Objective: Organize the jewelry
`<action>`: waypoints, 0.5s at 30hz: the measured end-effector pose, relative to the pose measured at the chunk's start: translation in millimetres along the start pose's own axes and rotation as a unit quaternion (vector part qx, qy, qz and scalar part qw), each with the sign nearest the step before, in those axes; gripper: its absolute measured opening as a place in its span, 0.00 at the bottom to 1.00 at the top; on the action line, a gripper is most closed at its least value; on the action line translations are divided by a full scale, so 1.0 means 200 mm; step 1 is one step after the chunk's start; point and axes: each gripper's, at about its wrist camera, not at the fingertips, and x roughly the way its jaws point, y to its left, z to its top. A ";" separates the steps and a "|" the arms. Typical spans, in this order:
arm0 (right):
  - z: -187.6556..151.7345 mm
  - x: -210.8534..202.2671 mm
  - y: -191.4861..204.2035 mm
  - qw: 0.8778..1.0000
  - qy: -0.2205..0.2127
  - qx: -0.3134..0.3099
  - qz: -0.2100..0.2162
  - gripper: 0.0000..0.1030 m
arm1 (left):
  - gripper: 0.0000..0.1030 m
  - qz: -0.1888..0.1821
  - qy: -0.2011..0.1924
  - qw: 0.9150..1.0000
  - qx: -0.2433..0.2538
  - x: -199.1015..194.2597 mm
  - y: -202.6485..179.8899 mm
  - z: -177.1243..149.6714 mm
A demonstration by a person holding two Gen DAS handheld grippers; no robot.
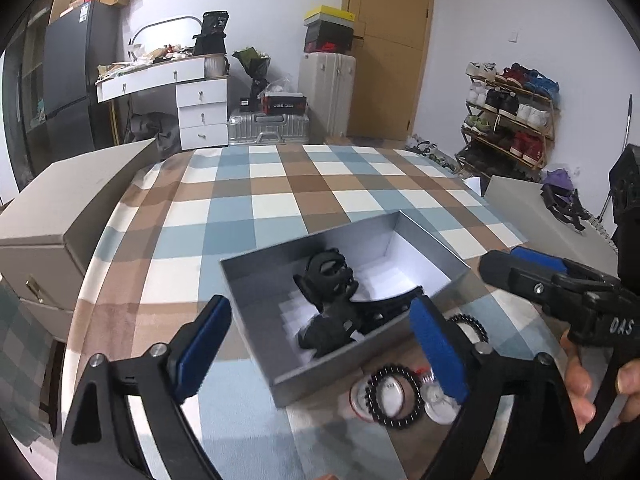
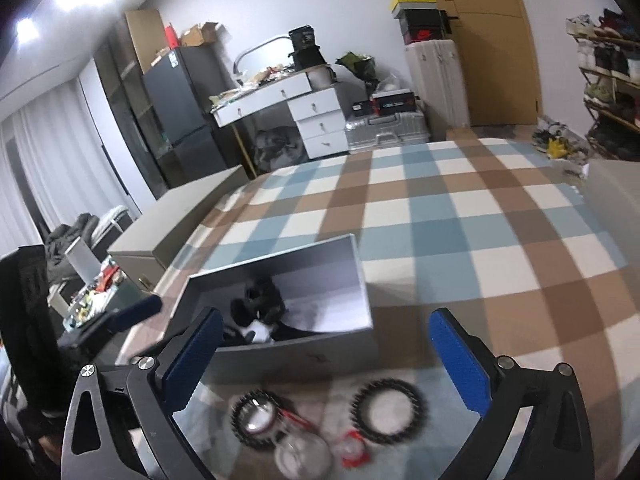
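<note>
Hair clips (image 1: 330, 300) in box (image 1: 256, 280) (near cloth edge); both claws wide open, empty.

Black hair claws (image 1: 330, 304) in grey box (image 1: 256, 276)

White letters "DAS" stand on the right tongs' (image 1: 496, 264) black body; other labels seem too blurred to read.

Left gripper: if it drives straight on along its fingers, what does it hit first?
Most likely the grey box: its near wall sits right between the open left gripper fingers, with the black hair clips inside just beyond. Depth is hard to judge through the fisheye.
</note>
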 end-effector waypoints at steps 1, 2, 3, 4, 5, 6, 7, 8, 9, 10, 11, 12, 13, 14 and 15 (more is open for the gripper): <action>0.00 -0.02 -0.01 1.000 0.003 -0.002 -0.007 1.00 | 0.99 -0.001 -0.001 1.000 0.000 -0.01 0.00 -0.01; -0.01 -0.04 -0.02 1.000 0.007 -0.007 -0.017 1.00 | 0.99 0.001 -0.005 1.000 0.000 -0.04 0.01 -0.02; -0.02 -0.05 -0.02 1.000 0.011 -0.013 -0.023 1.00 | 0.99 0.001 -0.008 1.000 -0.001 -0.05 0.01 -0.03; -0.03 -0.06 -0.03 0.999 0.015 -0.020 -0.029 1.00 | 0.99 0.000 -0.008 1.000 0.000 -0.07 0.01 -0.05; -0.04 -0.07 -0.03 0.999 0.018 -0.028 -0.034 1.00 | 0.99 -0.001 -0.007 1.000 0.000 -0.09 0.02 -0.07; -0.06 -0.09 -0.04 0.998 0.021 -0.038 -0.043 1.00 | 0.99 0.004 -0.004 1.000 0.000 -0.10 0.02 -0.08; -0.08 -0.09 -0.05 0.997 0.024 -0.045 -0.050 1.00 | 0.99 0.012 0.000 1.000 0.000 -0.10 0.03 -0.09; -0.09 -0.09 -0.05 0.997 0.029 -0.052 -0.056 1.00 | 0.99 0.017 0.002 1.000 0.000 -0.09 0.03 -0.10; -0.11 -0.08 -0.05 0.996 0.037 -0.061 -0.061 1.00 | 0.99 0.019 0.005 1.000 0.000 -0.09 0.03 -0.11; -0.12 -0.08 -0.06 0.995 0.040 -0.065 -0.064 1.00 | 0.99 0.019 0.008 1.000 0.000 -0.09 0.03 -0.11; -0.14 -0.07 -0.07 0.995 0.045 -0.064 -0.065 1.00 | 0.99 0.023 0.017 1.000 0.003 -0.07 0.04 -0.12; -0.14 -0.06 -0.07 0.995 0.049 -0.063 -0.064 1.00 | 0.99 0.029 0.019 0.999 0.008 -0.06 0.03 -0.11; -0.15 -0.06 -0.07 0.995 0.053 -0.065 -0.062 1.00 | 0.99 0.036 0.014 0.999 0.009 -0.06 0.03 -0.11; -0.16 -0.04 -0.06 0.994 0.057 -0.070 -0.060 1.00 | 0.99 0.039 0.011 0.999 0.008 -0.07 0.03 -0.12; -0.16 -0.03 -0.06 0.993 0.063 -0.077 -0.060 1.00 | 0.99 0.043 0.016 0.999 0.007 -0.05 0.03 -0.12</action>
